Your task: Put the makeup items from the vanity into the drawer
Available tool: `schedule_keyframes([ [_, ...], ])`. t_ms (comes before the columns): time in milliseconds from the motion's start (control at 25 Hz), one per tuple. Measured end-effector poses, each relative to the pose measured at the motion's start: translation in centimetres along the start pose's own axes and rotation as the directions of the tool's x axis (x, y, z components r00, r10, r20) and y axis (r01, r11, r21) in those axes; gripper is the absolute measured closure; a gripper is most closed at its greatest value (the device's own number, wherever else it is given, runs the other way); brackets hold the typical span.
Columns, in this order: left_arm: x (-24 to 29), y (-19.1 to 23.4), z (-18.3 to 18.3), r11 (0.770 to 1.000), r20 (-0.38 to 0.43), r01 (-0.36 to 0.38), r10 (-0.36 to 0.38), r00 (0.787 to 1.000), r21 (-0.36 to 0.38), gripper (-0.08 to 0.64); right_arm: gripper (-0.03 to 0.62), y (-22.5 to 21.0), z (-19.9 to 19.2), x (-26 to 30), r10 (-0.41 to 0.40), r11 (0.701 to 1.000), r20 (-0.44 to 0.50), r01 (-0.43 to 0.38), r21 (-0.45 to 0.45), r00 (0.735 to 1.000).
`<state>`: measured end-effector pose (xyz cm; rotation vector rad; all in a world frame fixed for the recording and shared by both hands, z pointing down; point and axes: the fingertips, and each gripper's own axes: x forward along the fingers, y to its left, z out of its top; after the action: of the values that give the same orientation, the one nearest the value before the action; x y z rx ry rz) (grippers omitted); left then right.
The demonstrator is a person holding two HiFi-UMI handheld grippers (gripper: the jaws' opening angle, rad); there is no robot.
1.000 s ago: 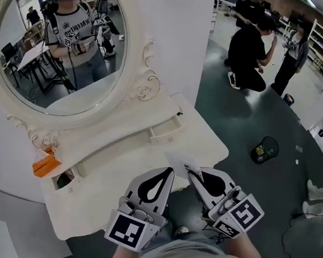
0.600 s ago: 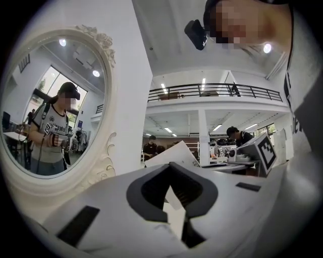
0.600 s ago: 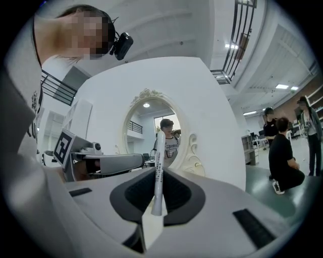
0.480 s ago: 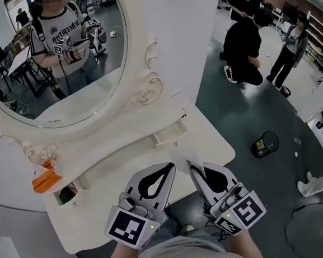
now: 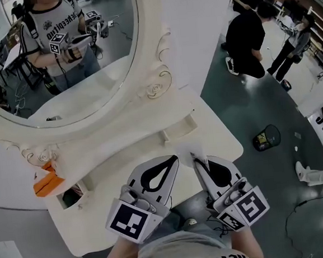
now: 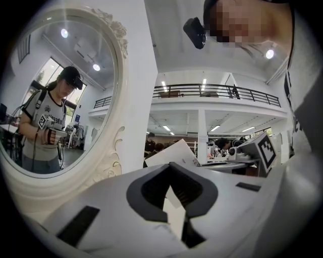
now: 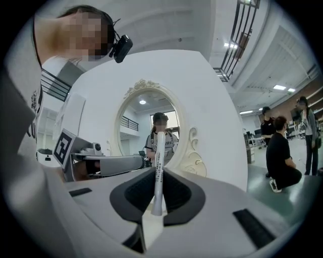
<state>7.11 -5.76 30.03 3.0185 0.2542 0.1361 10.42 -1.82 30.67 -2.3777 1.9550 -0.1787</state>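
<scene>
While the print along the thin white packet [image 7: 159, 169] runs in a narrow dark line, it is too small to read. The right gripper [image 5: 197, 160] has its jaws nearly together, clamped on the packet's lower end. The packet stands up from them, edge-on in the right gripper view and showing as a flat, stiff white sheet in the left gripper view. It is held over the front part of the desk [image 5: 212, 135], not yet in any drawer.

The left gripper [image 5: 173, 161] sits just beside the right one, its jaws closed tip to tip with nothing between them. Each gripper carries a cube with bold black-and-white square markers.

The desk is glossy white, with a curved front edge and an oval mirror [image 5: 60, 61] in a moulded frame carved with a rose [image 5: 158, 88]. A small drawer [image 5: 179, 131] below the mirror stands slightly pulled out, and its contents cannot be seen. At the desk's left end an open compartment [image 5: 72, 196] holds something dark that cannot be made out. An orange box-like item [image 5: 45, 180] sits just above it.
</scene>
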Motion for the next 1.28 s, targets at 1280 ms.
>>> schedule_keyframes([
  [1280,-1.2,4.9,-1.2,0.989,0.014,-0.132,0.133,0.991,-0.065,0.538,0.551,-1.6,-0.8,5.5,0.09,0.994,-0.07,-0.094,-0.053,0.993],
])
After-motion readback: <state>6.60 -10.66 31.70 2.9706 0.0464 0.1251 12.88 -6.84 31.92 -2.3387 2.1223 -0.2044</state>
